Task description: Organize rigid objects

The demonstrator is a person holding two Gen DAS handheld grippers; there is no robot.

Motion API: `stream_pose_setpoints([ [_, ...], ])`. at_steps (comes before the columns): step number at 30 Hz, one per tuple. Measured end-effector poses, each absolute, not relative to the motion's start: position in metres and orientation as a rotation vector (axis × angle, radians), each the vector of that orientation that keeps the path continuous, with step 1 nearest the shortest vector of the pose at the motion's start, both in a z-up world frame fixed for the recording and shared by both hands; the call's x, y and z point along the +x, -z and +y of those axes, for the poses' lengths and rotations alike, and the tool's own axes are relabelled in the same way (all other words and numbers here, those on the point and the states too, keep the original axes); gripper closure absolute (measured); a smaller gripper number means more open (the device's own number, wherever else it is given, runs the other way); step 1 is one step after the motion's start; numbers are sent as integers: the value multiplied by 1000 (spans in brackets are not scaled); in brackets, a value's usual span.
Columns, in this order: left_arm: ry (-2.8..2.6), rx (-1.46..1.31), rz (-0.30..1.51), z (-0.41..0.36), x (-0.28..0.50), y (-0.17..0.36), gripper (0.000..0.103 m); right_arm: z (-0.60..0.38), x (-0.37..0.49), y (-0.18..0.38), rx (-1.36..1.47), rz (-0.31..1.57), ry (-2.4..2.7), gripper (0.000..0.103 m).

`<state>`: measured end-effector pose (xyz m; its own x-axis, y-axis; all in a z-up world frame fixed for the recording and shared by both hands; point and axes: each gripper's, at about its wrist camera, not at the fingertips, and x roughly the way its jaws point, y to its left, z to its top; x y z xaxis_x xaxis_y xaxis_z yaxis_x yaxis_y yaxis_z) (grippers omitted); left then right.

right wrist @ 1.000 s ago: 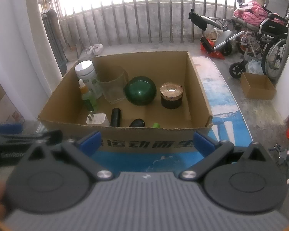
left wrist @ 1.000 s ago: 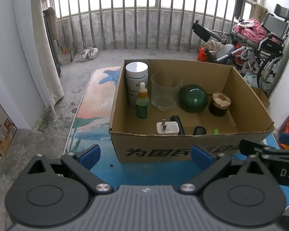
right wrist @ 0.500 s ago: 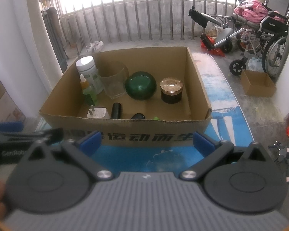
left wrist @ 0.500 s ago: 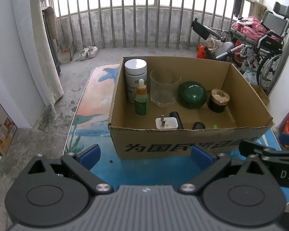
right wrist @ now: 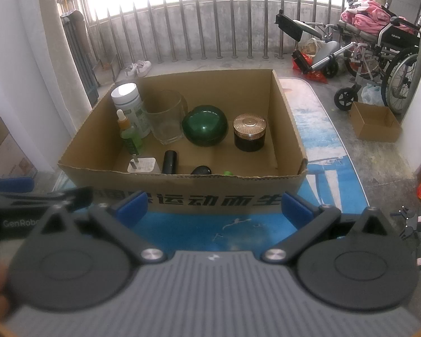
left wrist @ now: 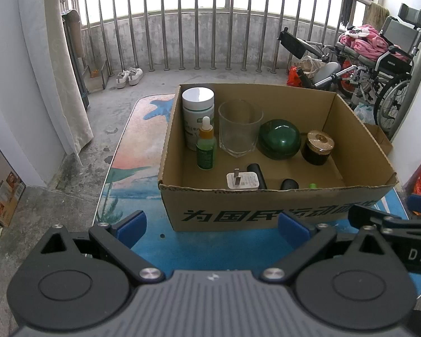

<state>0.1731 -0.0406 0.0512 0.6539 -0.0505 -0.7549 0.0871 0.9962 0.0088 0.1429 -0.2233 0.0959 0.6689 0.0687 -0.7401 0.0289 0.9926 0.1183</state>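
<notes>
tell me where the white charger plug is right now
In both views the white charger plug lies in the cardboard box, by its near wall, between the green dropper bottle and black tube.

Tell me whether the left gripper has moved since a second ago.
Yes. The left gripper has backed away: the cardboard box now sits higher and smaller against its fingers.

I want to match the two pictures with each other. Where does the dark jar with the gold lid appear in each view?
Left wrist: the dark jar stands right of centre in the cardboard box, just right of the green round case.
Right wrist: the jar is near centre, again just right of the case.
Shared landmark: the clear glass, left of the case.
</notes>
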Motion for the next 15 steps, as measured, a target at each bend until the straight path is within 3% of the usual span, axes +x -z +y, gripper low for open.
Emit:
stream_pose_setpoints([
  [15, 78, 45, 855, -40, 174, -51, 3, -223, 142, -97, 122, 838, -23, 1],
])
